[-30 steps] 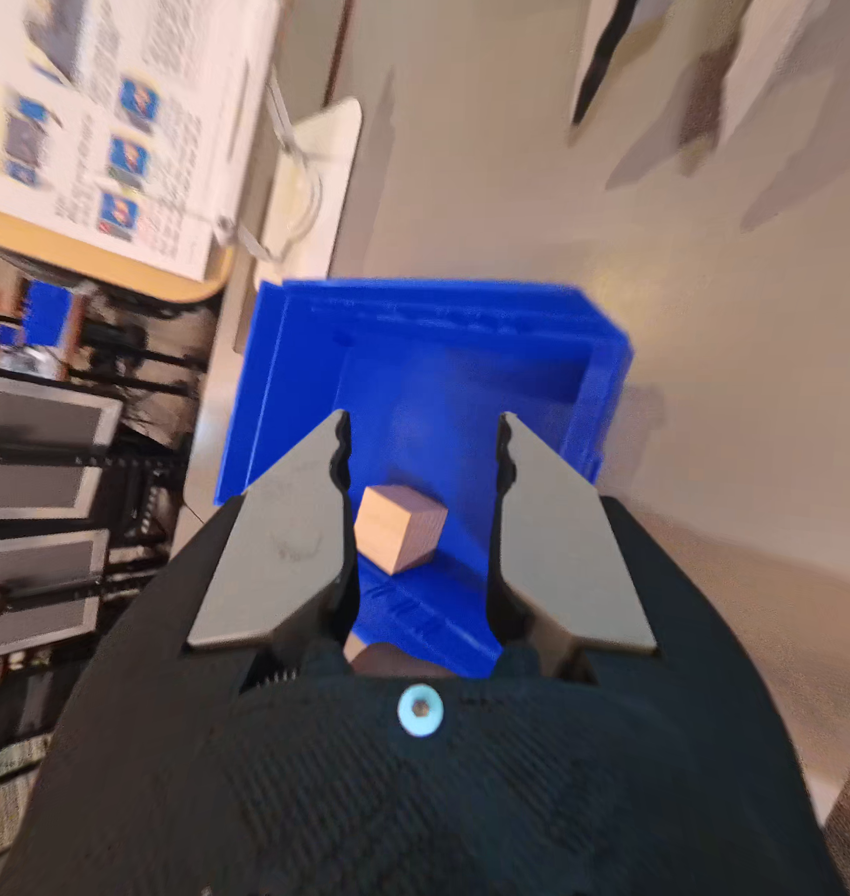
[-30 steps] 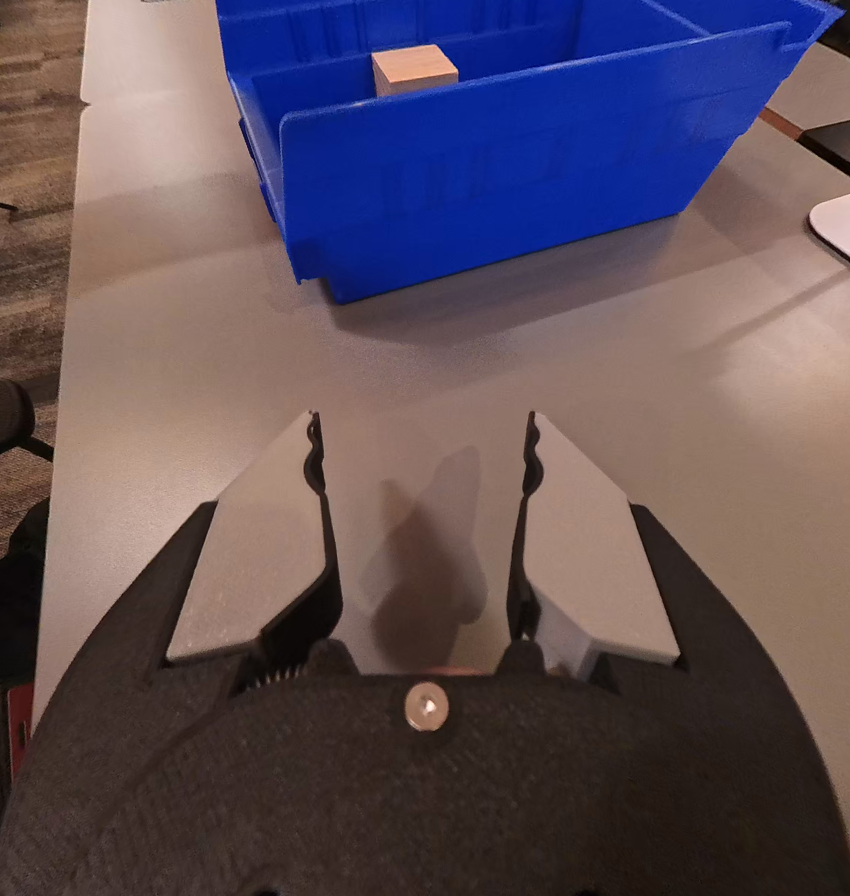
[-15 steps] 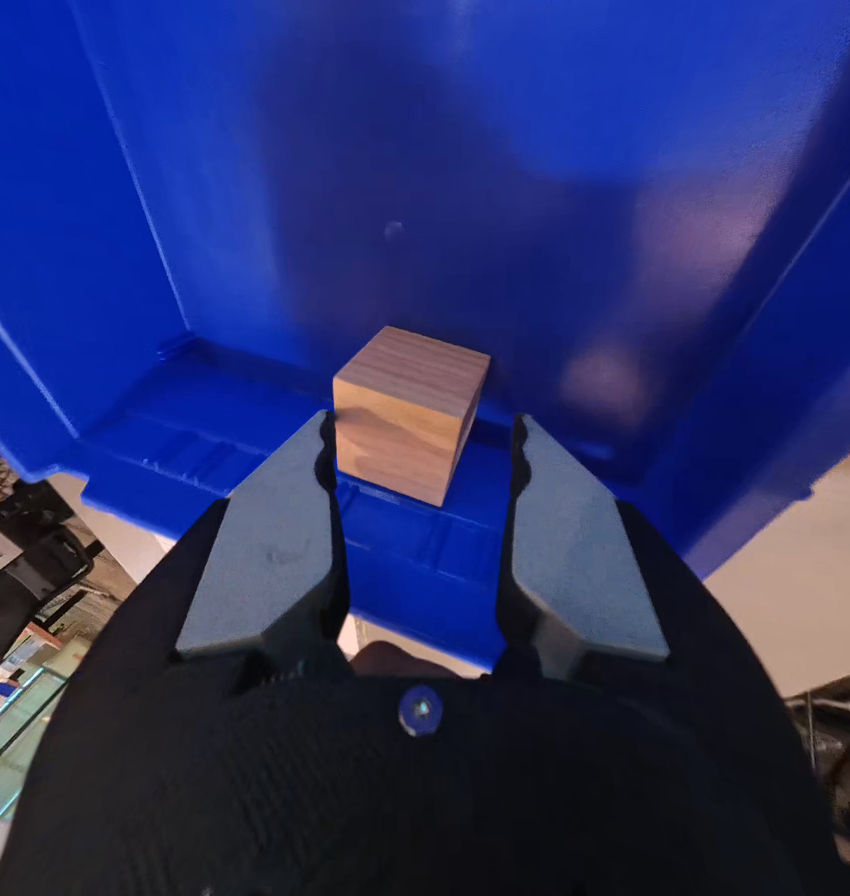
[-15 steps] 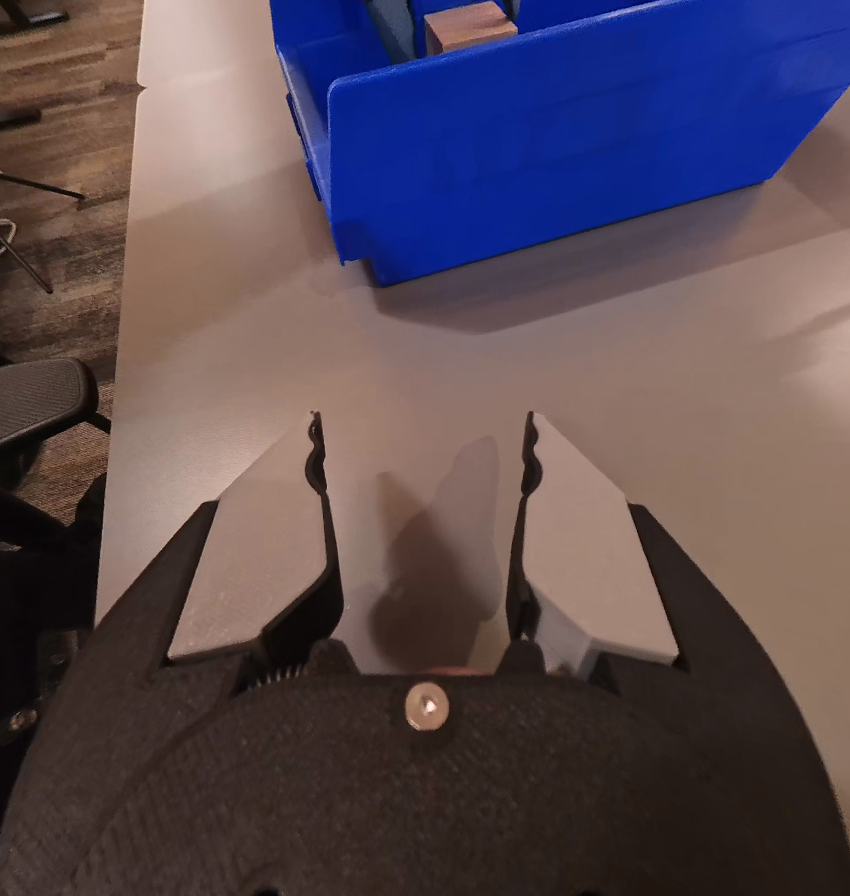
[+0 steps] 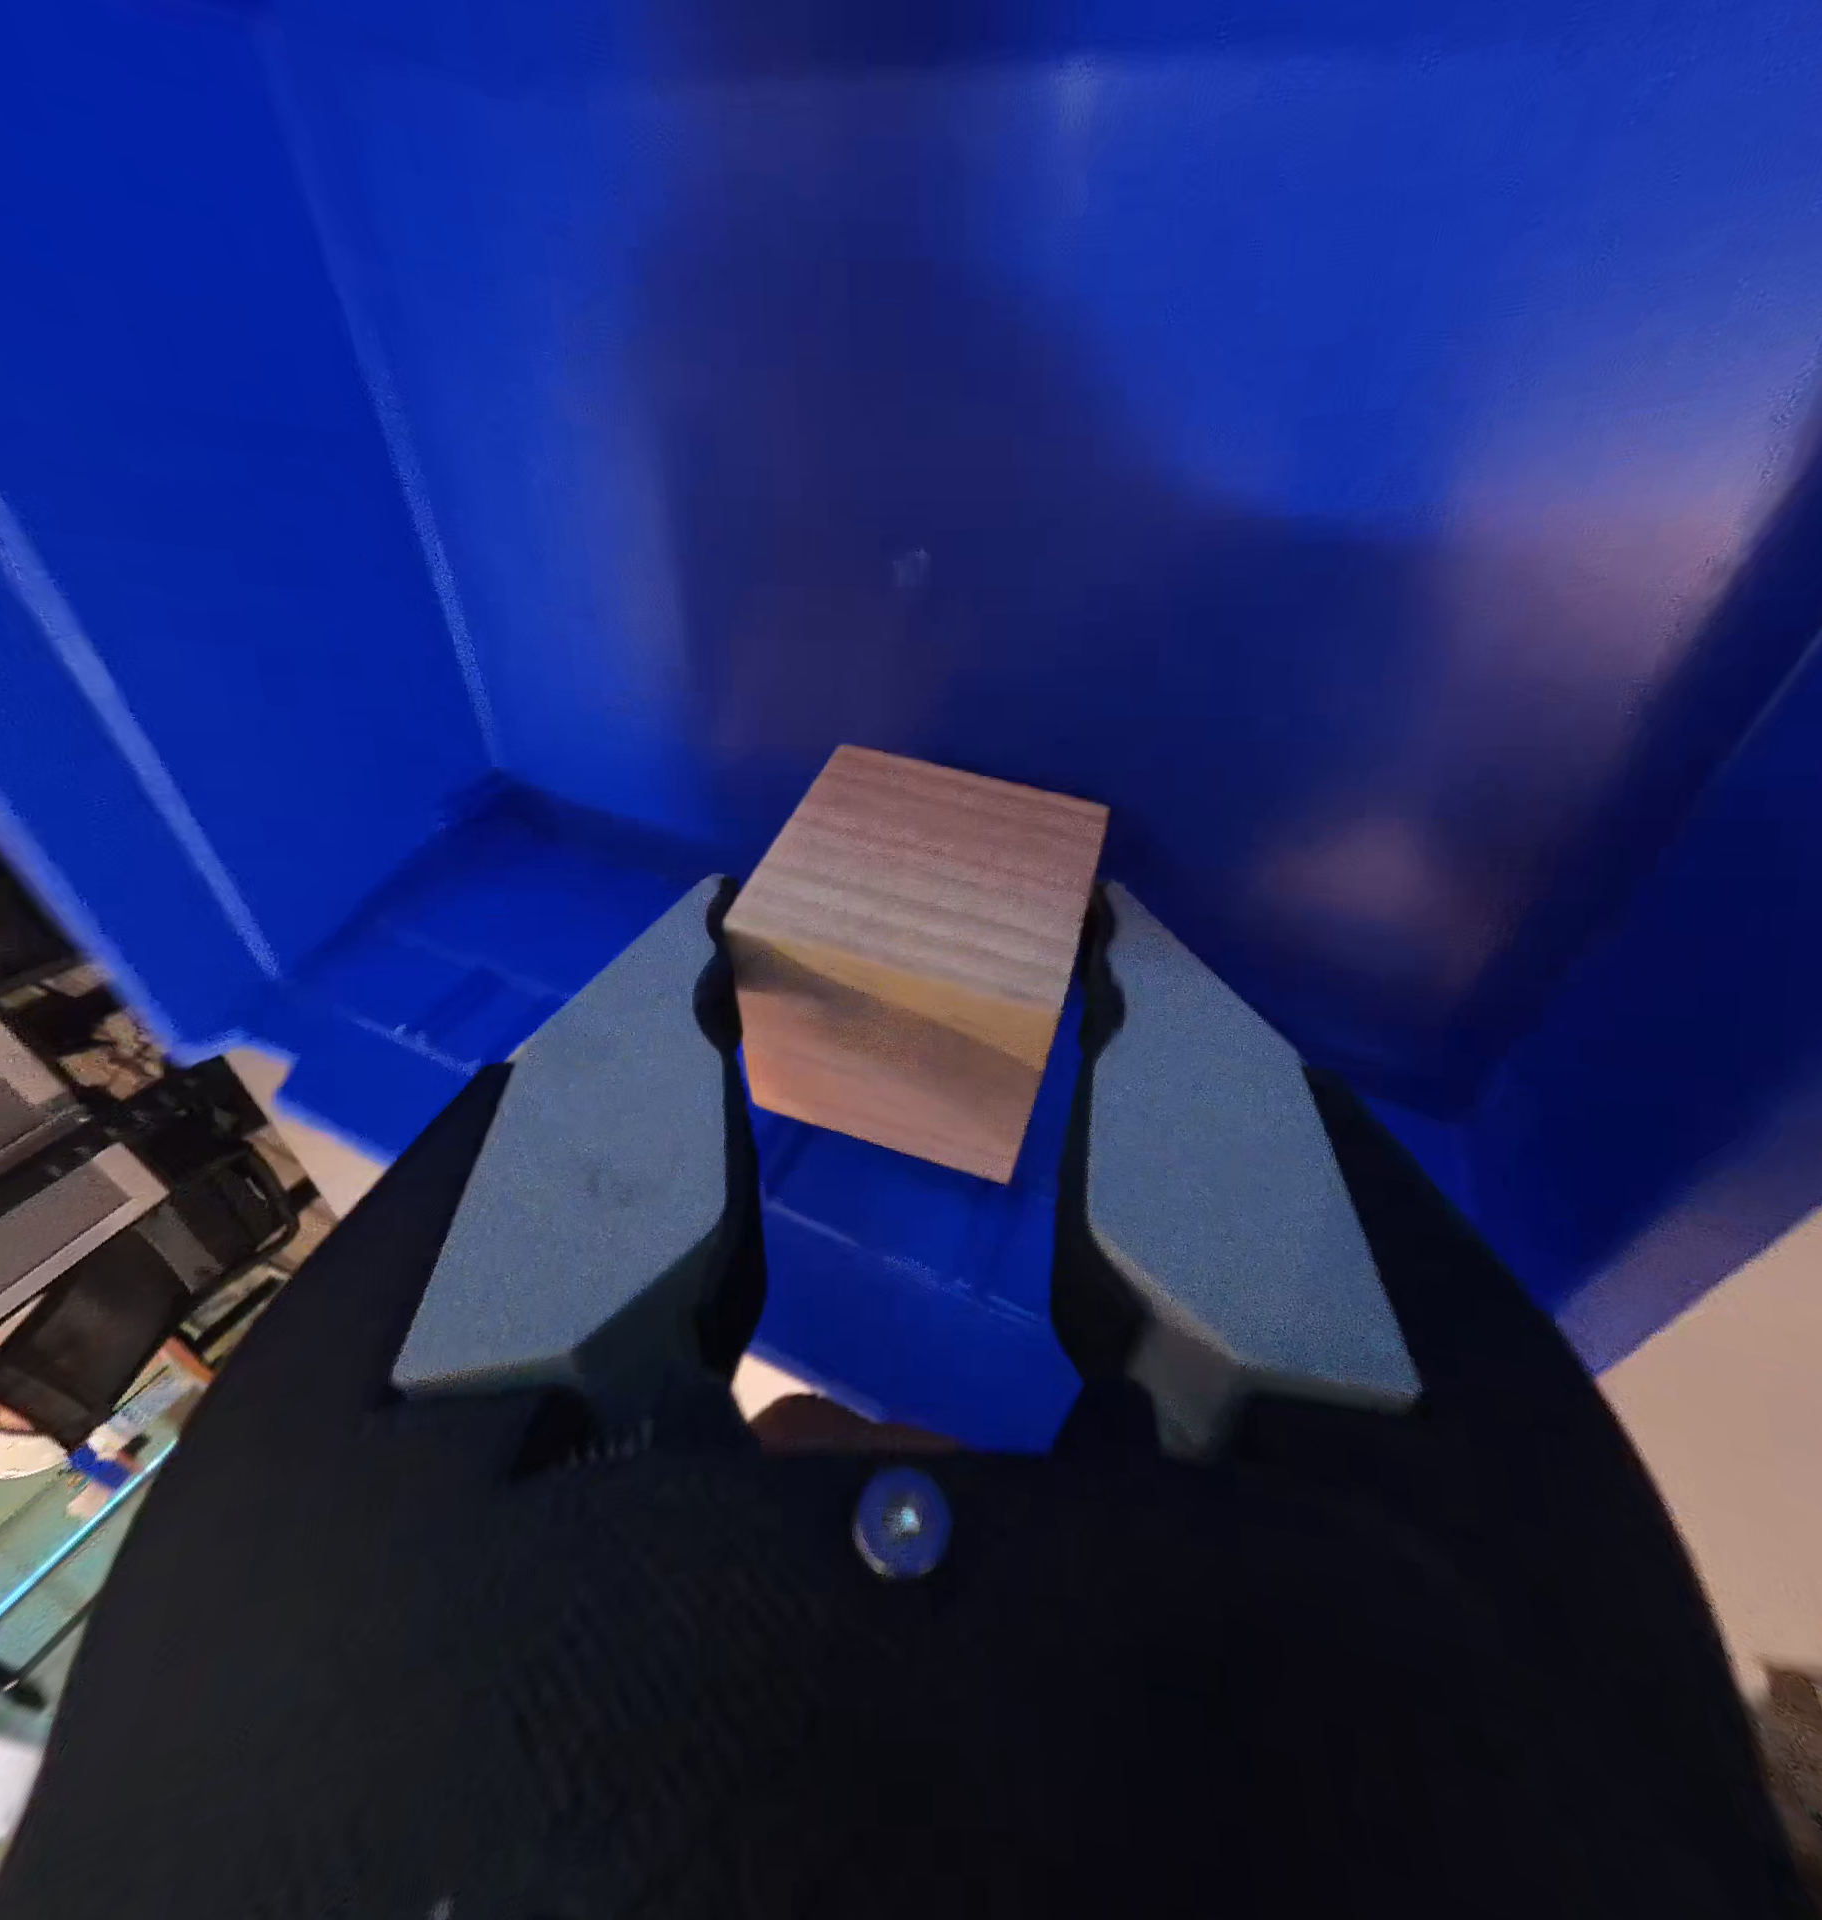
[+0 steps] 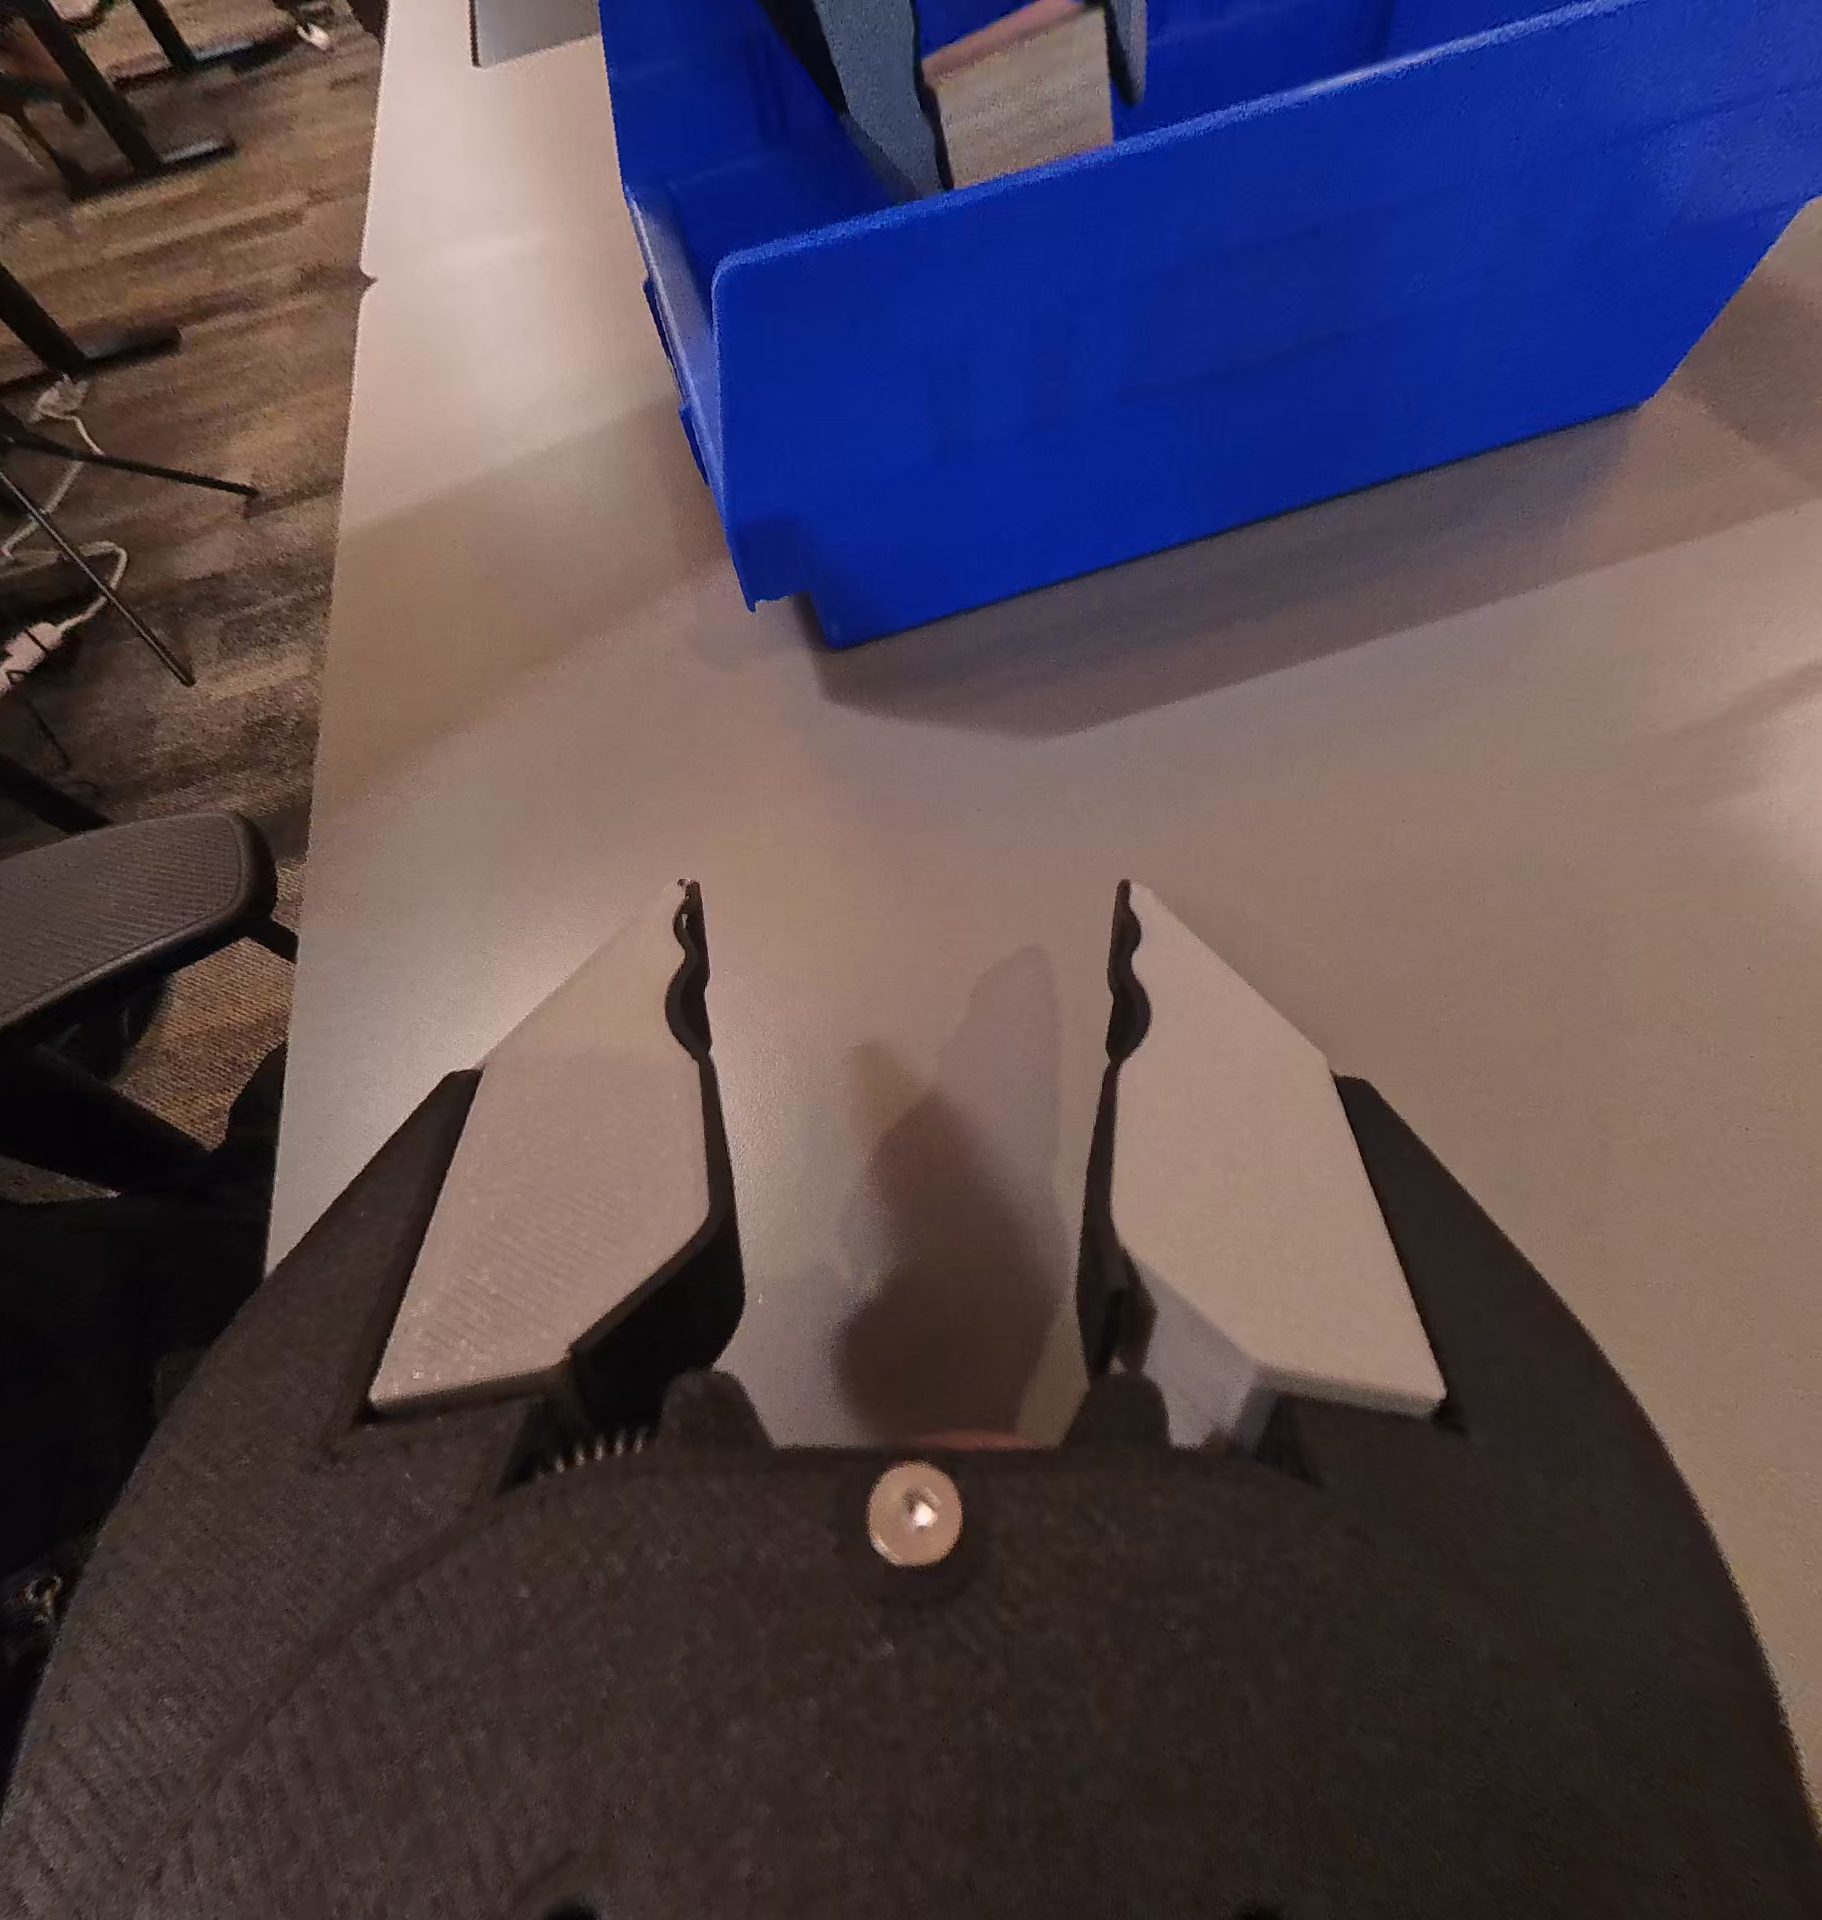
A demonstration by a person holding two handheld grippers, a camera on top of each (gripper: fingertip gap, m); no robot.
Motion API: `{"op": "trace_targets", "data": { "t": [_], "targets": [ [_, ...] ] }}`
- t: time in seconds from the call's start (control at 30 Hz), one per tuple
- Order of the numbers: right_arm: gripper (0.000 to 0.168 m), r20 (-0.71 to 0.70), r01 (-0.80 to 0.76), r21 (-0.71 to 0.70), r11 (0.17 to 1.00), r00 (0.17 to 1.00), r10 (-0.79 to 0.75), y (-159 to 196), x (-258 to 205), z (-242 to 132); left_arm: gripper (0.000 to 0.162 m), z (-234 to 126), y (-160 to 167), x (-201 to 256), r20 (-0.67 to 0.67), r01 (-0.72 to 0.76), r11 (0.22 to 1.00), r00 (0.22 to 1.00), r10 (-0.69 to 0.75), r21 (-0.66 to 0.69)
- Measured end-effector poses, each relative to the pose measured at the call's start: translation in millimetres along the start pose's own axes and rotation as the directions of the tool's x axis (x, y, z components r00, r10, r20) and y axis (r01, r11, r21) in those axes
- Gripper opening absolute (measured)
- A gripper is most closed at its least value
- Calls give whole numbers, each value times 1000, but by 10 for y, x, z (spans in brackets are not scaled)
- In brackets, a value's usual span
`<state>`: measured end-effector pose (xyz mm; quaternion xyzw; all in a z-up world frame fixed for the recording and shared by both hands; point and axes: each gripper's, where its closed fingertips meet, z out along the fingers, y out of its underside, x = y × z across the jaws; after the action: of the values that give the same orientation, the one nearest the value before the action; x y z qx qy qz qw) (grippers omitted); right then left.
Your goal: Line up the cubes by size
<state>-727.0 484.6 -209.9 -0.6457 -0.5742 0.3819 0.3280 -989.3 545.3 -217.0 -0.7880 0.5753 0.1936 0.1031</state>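
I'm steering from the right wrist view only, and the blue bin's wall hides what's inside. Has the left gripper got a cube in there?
Observer: A wooden cube sits between the fingertips of the left gripper, one at each side face.
Operator: Is it clamped?
Observer: Cannot tell. The fingertips lie right at the cube's edges, with no clear gap showing.
Operator: Any other cubes beside it?
Observer: None in the left wrist view. Only the floor and walls of the blue bin show around it.
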Motion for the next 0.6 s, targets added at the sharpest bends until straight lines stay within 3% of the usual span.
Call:
{"op": "trace_targets", "data": {
  "t": [0.1,0.27,0.43,0.6],
  "targets": [
    [77,19,-5,39,999,1000,5,-81,-6,-64,65,-427,-313,-111,141,46,971,987,-81,236],
    [81,213,-78,156,985,976,43,-350,-244,-252,65,-1357,-1062,111,371,-94,793,912,-175,603],
    [87,420,-147,243,959,907,33,-561,-468,-459,65,-1862,-1812,779,498,-300,618,850,-174,727],
    [88,640,-252,302,919,768,0,-729,-773,-715,65,-2202,-2329,1204,504,-381,420,831,-235,824]
  ]
}}
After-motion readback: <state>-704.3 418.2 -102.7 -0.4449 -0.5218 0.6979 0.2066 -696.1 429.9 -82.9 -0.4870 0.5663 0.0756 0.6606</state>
